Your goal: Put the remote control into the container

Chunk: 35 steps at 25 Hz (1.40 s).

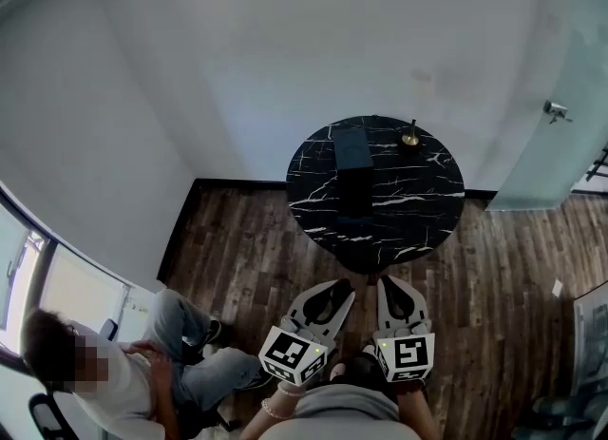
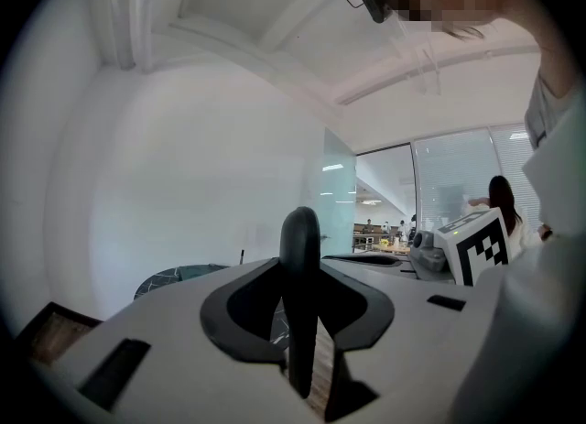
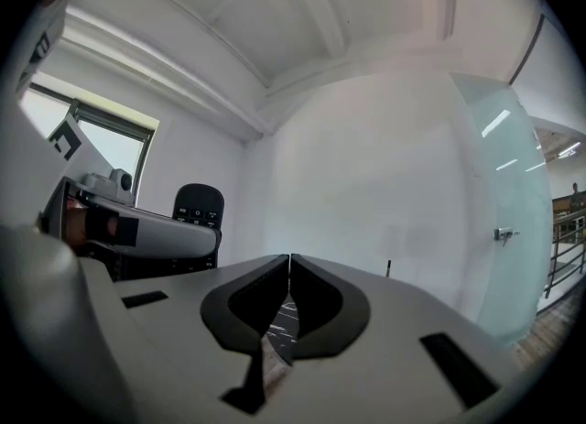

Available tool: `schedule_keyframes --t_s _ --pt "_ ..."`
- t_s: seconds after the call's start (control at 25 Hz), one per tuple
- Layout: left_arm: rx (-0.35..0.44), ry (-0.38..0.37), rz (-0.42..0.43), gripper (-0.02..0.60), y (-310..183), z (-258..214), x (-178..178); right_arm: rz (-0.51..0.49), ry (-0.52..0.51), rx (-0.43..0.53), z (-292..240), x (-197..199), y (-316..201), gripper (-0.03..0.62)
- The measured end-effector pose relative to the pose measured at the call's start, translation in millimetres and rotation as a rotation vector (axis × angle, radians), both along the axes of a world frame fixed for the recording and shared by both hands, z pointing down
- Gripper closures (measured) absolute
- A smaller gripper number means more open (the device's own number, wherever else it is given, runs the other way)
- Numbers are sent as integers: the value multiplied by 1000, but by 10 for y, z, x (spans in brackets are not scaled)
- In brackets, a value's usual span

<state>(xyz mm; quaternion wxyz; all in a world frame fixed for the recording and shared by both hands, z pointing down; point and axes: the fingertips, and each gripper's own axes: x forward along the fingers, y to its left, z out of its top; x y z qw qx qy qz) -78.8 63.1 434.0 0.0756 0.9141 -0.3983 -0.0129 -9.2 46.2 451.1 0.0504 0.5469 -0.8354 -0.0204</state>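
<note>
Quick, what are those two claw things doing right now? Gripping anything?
Left gripper: closed on the black remote control.
Right gripper: closed, jaws together, nothing between them.

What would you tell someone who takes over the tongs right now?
Left tongs: shut on the remote control.
Right tongs: shut, with nothing in them.
Container: it sits on the round black table ahead, well apart from both tongs.
Done: the remote control is gripped and off the table.
Left to do: bring the remote control over the container, lower it in and let go. The right tongs are probably free to steady the container if needed.
</note>
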Motion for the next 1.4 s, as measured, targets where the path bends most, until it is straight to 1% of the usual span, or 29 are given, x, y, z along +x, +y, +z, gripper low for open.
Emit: schedule_keyframes --t_s 0.28,0.68,0.96,1.16,1.4 --pt "-6 4 -46 483 -268 -63 110 -52 -3 -9 -54 89 -299 580" --pt "-28 7 -101 483 -499 -37 287 -123 -3 -20 -43 217 -561 580" --pt "-32 3 -123 483 -644 -28 496 -150 -9 -13 -71 386 -709 580" --pt "-50 1 -128 483 -712 25 622 -142 -7 -12 -62 561 -798 580" --pt "-60 5 -136 483 -790 42 636 -150 -16 -17 -40 582 -877 580"
